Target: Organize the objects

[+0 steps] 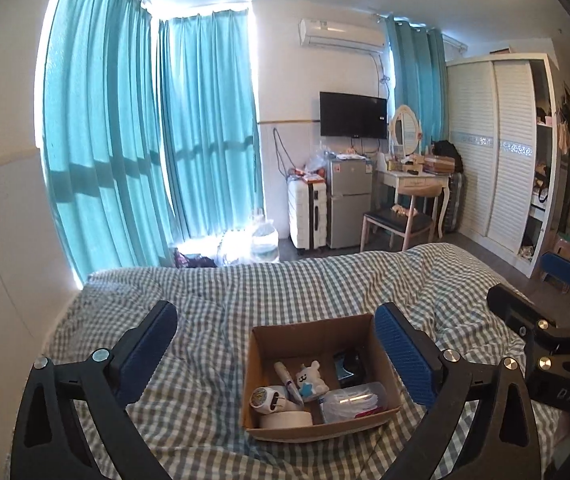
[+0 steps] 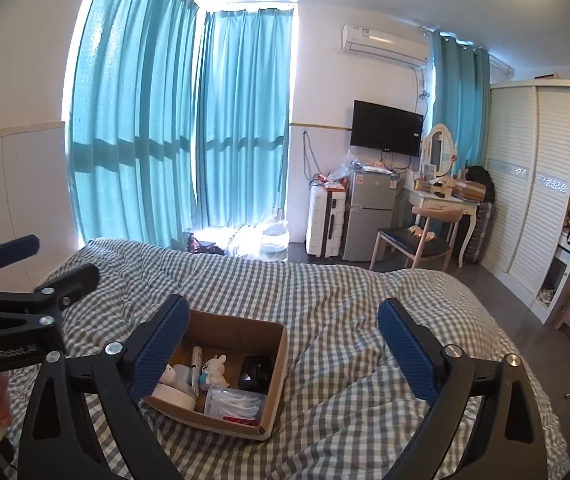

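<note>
Box [image 1: 311, 336] below spread, empty fingers [image 1: 403, 356]

Cardboard box [image 1: 309, 340]: matt brown paperboard. Bed cover [image 1: 213, 312]: soft woven checked cloth, wrinkled. Left gripper [image 1: 277, 356] pads [image 1: 405, 356]: ribbed blue rubber-like facing on matt black plastic arms with bright metal screws.

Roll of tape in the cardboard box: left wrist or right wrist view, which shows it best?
Left wrist view. The roll of tape lies unobstructed at the near edge of the cardboard box. In the right wrist view the right gripper, open, has one finger covering most of the roll.
</note>
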